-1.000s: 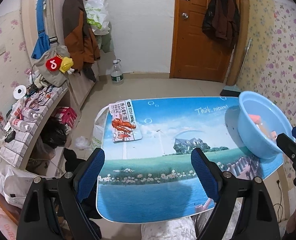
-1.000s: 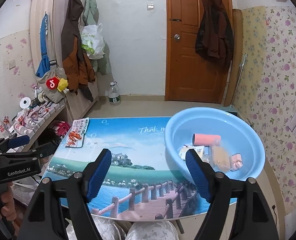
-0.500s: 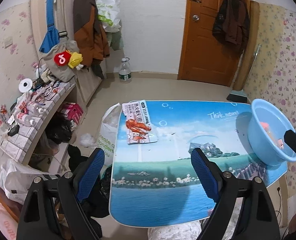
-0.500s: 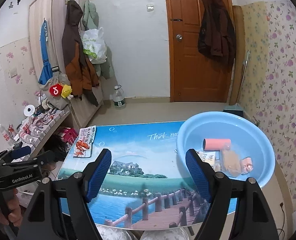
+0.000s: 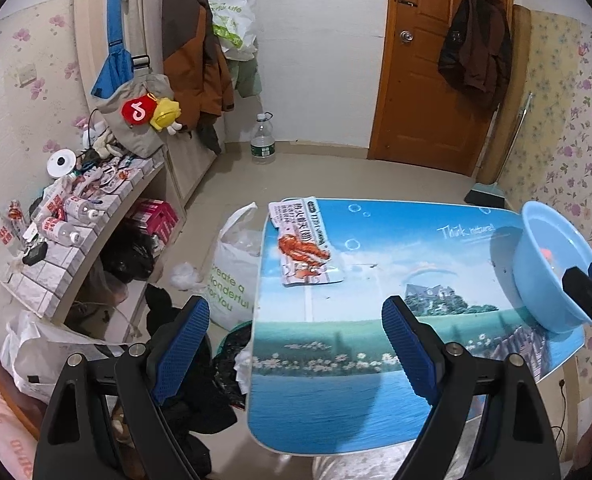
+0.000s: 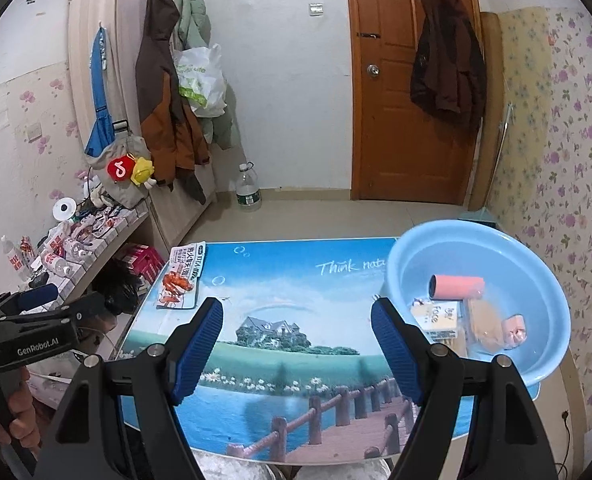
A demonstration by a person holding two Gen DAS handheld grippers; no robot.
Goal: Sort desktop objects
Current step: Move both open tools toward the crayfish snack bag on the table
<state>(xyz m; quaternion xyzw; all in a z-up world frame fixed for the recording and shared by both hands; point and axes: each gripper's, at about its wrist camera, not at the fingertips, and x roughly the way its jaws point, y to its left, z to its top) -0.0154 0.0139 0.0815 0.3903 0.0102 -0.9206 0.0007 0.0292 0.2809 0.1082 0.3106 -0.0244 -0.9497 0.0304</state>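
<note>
A flat snack packet printed with a red lobster lies on the far left corner of the picture-printed table. On the table's right end stands a light blue basin that holds a pink roll, a small box, a tan pad and a pink item. My left gripper hangs open over the table's near left edge, empty. Above the near middle of the table my right gripper is open too, with the basin beside its right finger.
Left of the table stand a cluttered shelf and a white plastic bag with dark bags on the floor. A water bottle stands by the back wall. Coats hang on the wardrobe and on the brown door.
Both grippers have drawn back and to the left of the table, so it and the basin look smaller and sit further right. Both stay open.
</note>
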